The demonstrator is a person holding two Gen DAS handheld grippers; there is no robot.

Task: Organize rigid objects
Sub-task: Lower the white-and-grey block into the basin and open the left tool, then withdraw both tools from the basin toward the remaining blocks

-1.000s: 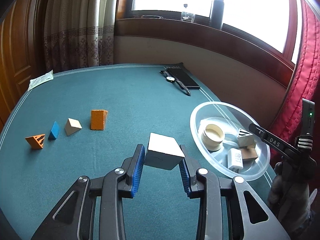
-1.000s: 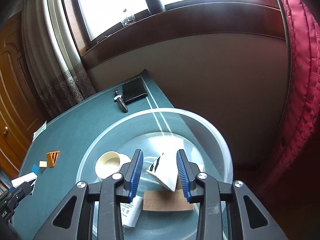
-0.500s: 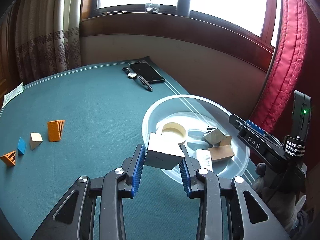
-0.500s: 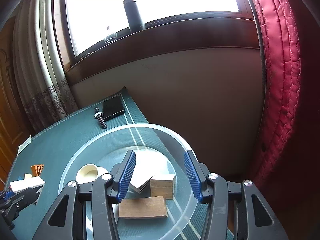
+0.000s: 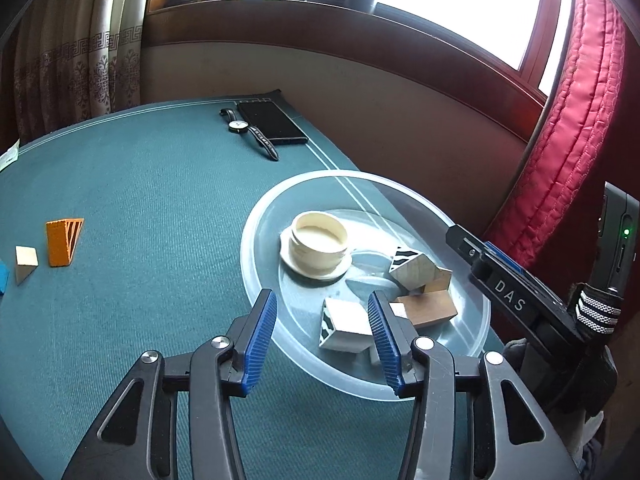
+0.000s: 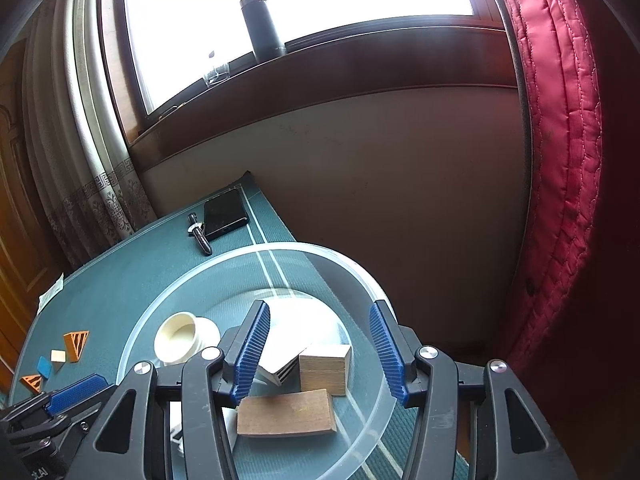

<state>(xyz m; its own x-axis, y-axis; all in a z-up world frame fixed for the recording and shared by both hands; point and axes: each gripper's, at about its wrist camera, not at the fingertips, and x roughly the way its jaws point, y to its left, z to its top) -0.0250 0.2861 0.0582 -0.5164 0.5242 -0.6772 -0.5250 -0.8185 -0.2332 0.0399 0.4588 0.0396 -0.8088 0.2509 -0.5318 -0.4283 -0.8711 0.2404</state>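
Orange wedge [image 5: 63,242]: rigid, light; pinch your flat faces. Left gripper [image 5: 322,338], right gripper [image 6: 320,354]: both wide, empty.

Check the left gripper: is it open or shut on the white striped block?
Open. The left gripper has its blue jaws spread, and the white black-striped block rests in the clear plastic bowl, clear of the left jaw.

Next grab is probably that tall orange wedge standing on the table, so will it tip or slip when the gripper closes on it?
The orange wedge stands upright on a narrow end, so a sideways nudge would probably topple it. Its sloped faces may squeeze out of the pads; flat sides look safer. It seems rigid, likely light.
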